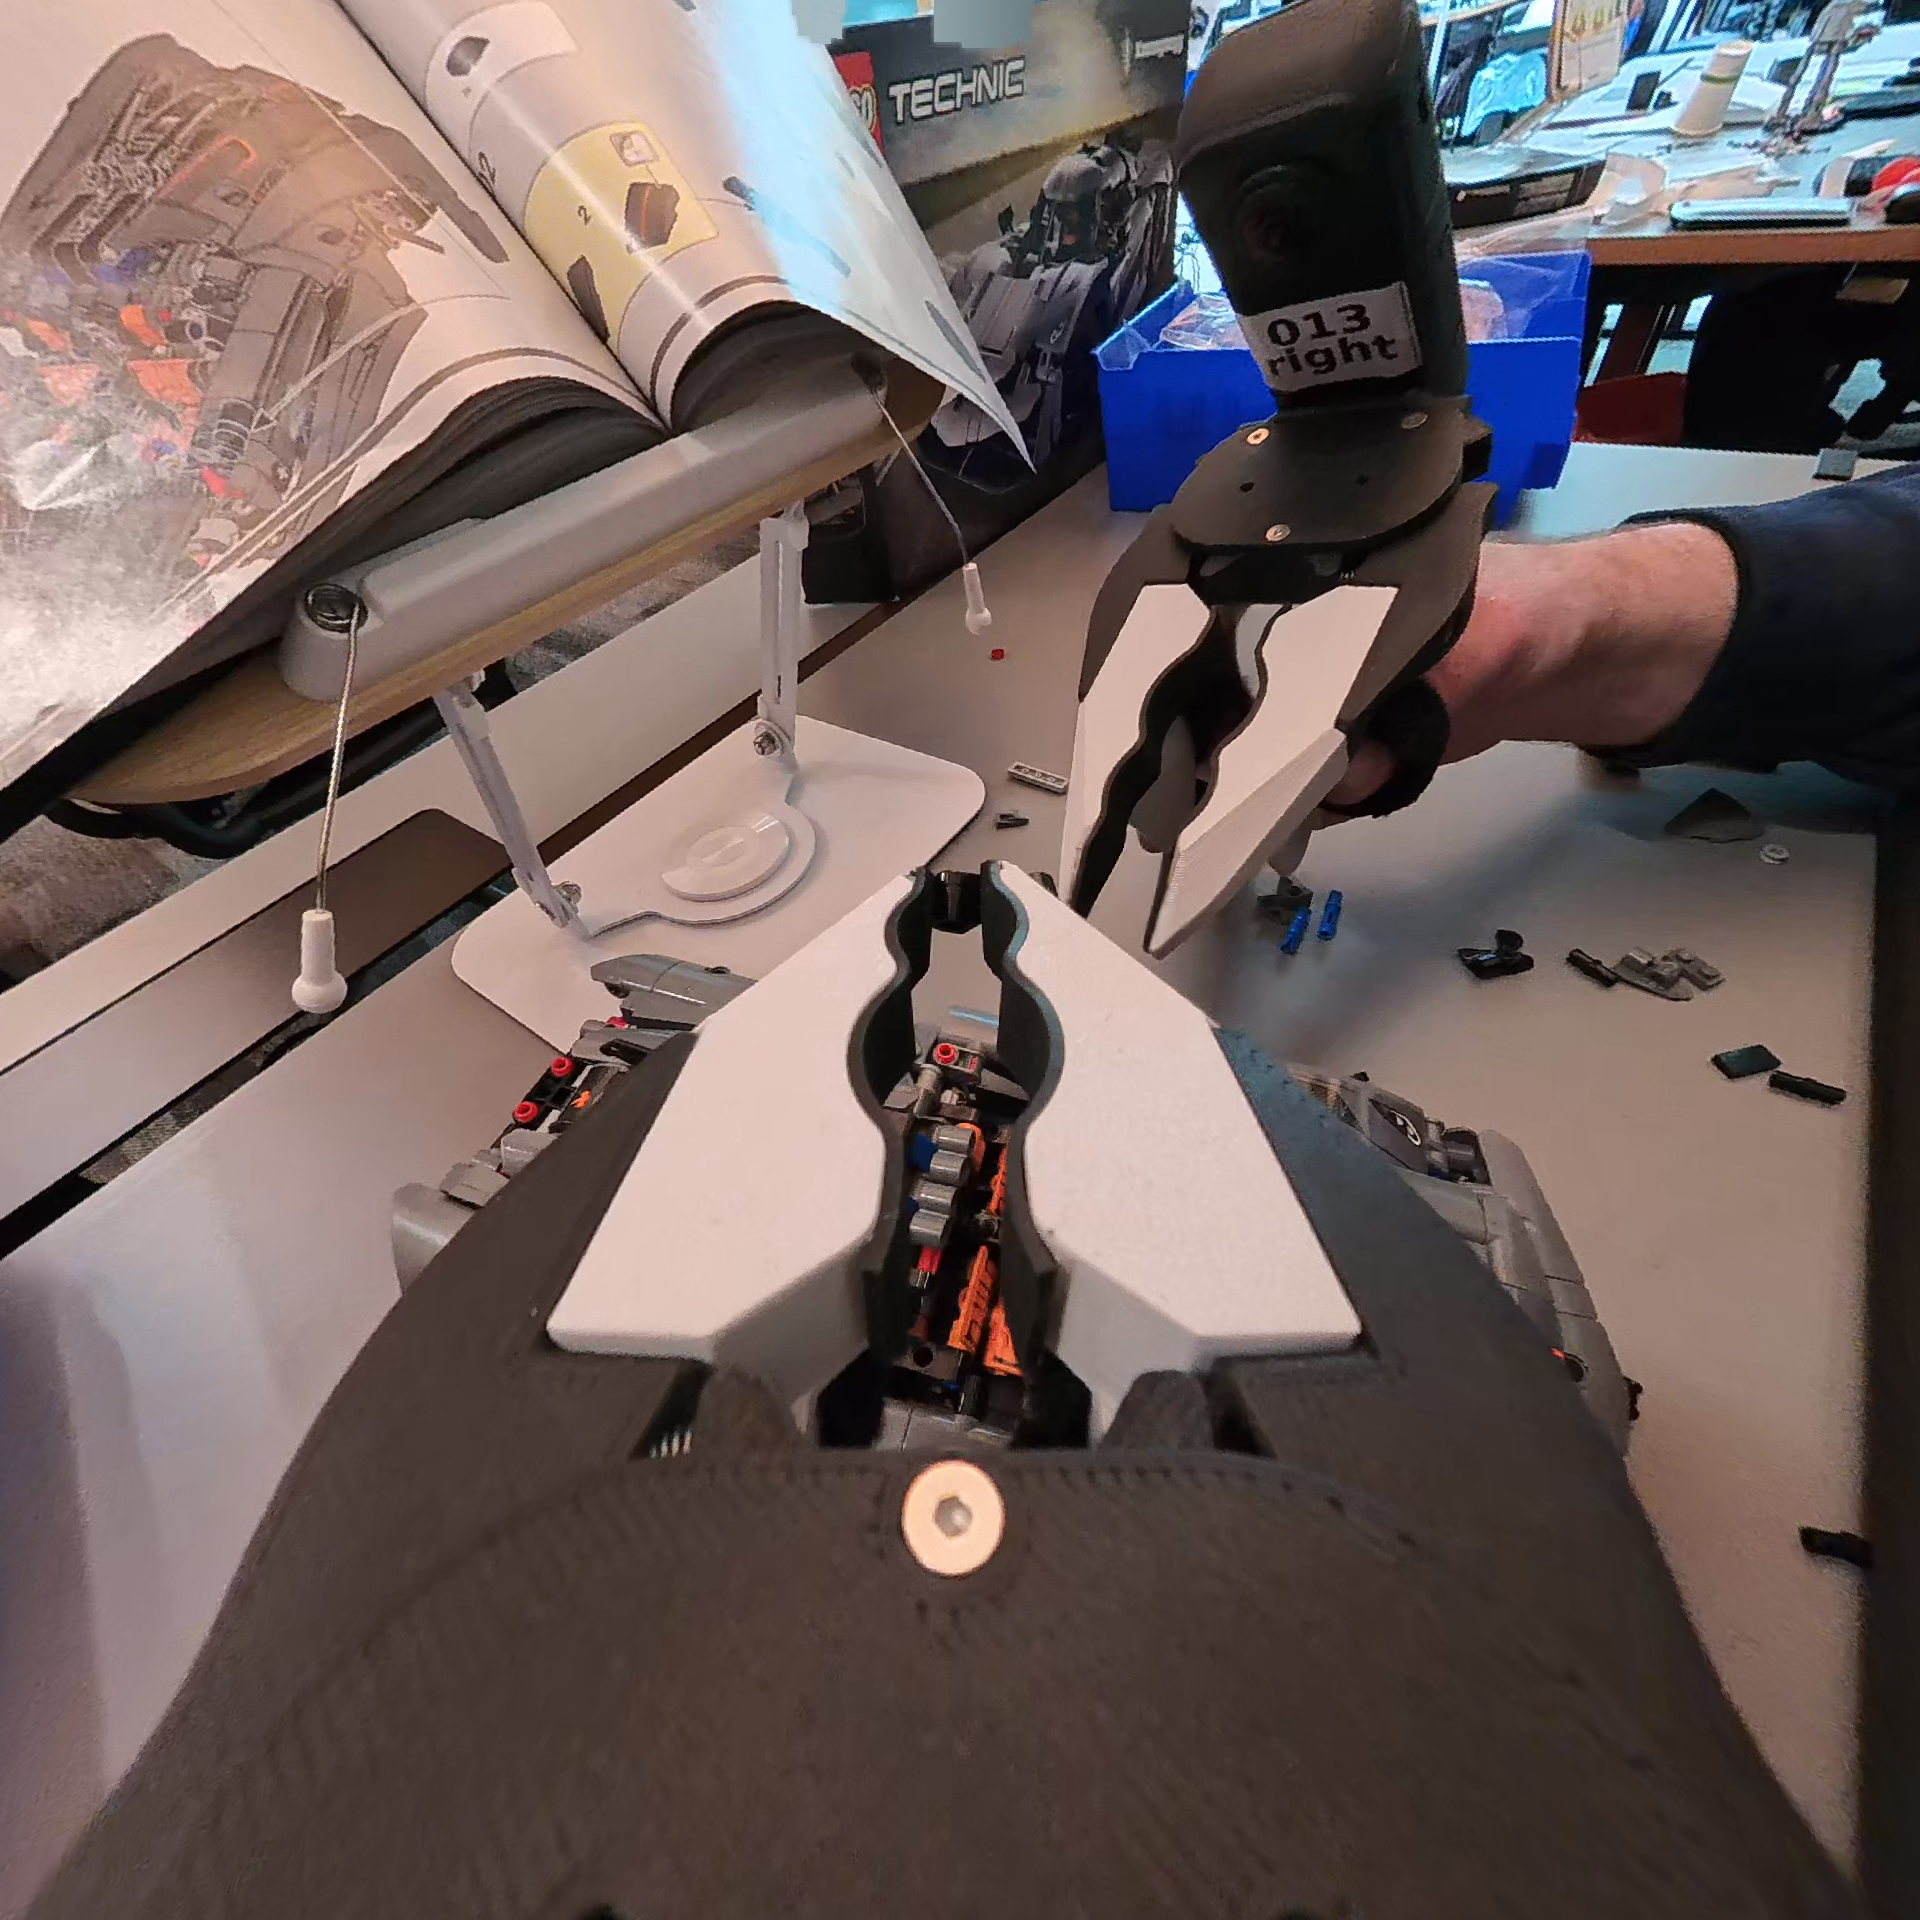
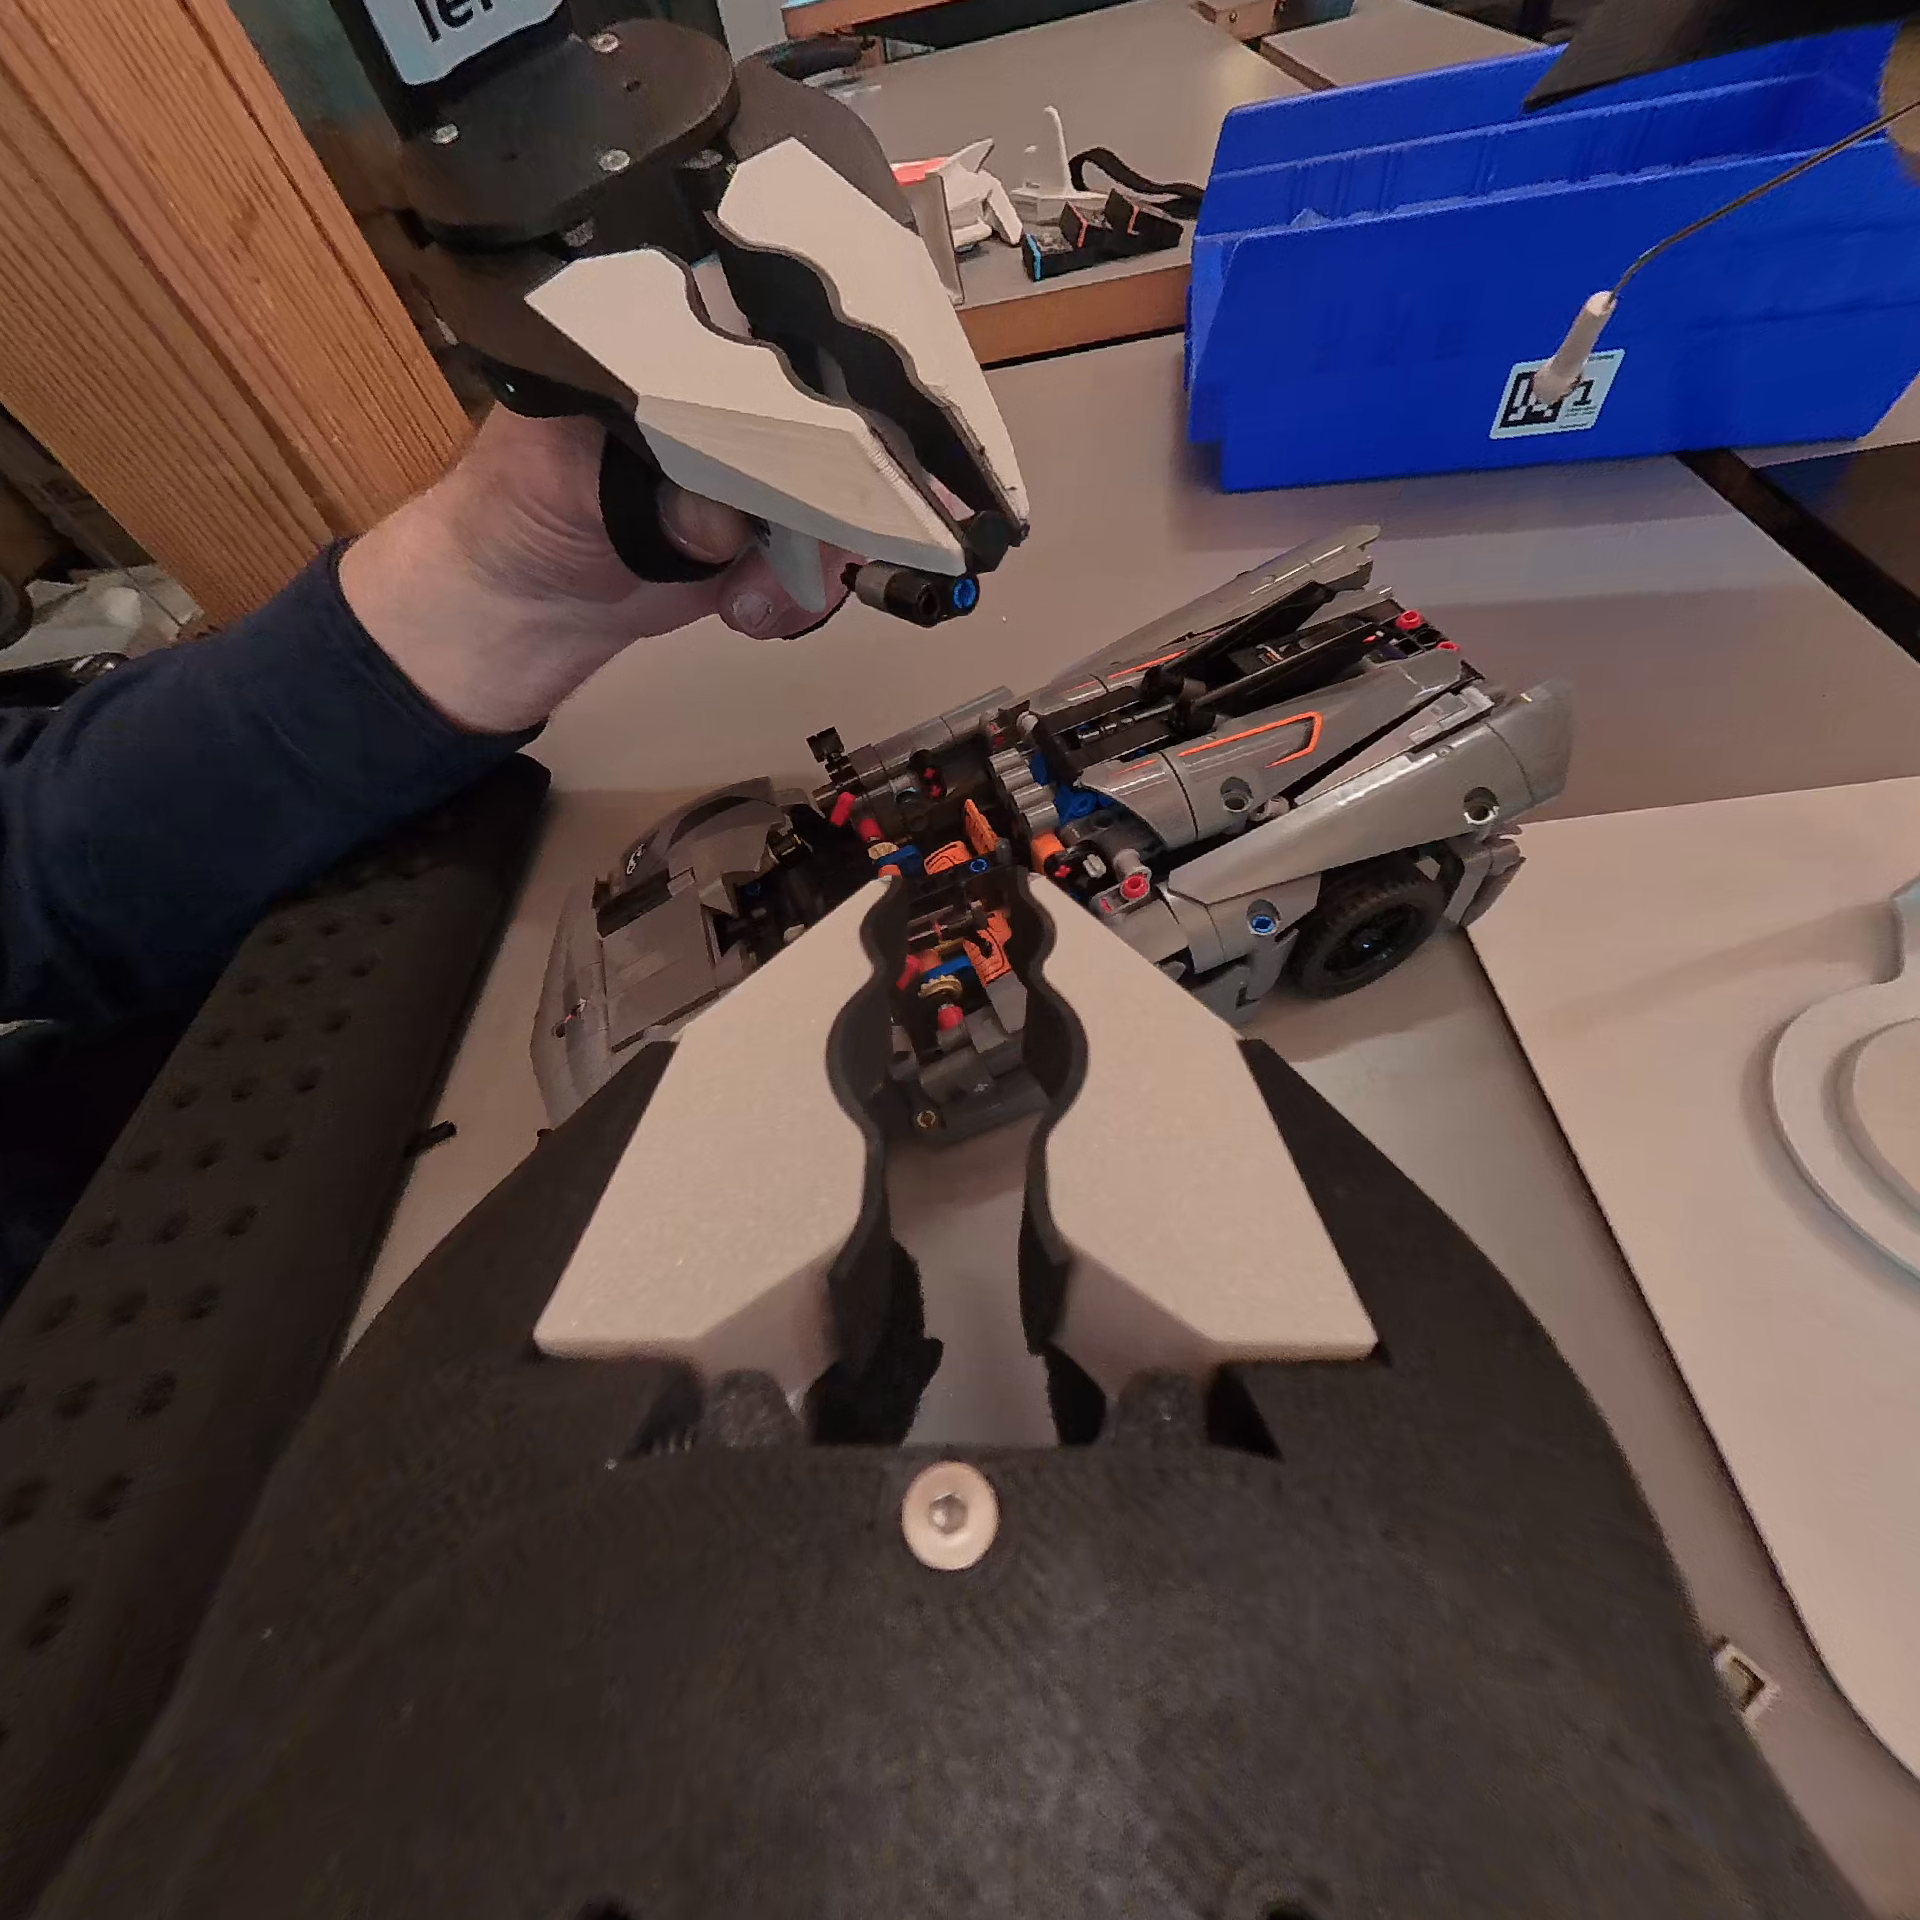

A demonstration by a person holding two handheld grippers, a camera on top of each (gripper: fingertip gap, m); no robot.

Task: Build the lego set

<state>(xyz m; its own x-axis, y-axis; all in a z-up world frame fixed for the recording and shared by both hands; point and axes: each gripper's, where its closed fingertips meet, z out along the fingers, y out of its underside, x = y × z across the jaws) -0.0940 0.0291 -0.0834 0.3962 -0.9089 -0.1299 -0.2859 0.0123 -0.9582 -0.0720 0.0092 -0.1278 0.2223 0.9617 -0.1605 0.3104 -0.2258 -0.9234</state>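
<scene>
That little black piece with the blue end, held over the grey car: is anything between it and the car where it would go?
Nothing visible is. The left gripper holds the black piece in the air above the grey car, with only open space between them. The right gripper is open and empty, hovering at the car's near side.

A: Left gripper (image 2: 971, 556)?
B: Raised, angled down, jaws nearly closed, pinching a small black piece (image 2: 920, 594) w/ blue tip. Hand (image 2: 540, 582) wraps the grip.
A: Right gripper (image 2: 956, 894)?
B: Jaws parted, nothing between them, pointing fwd and down.
</scene>
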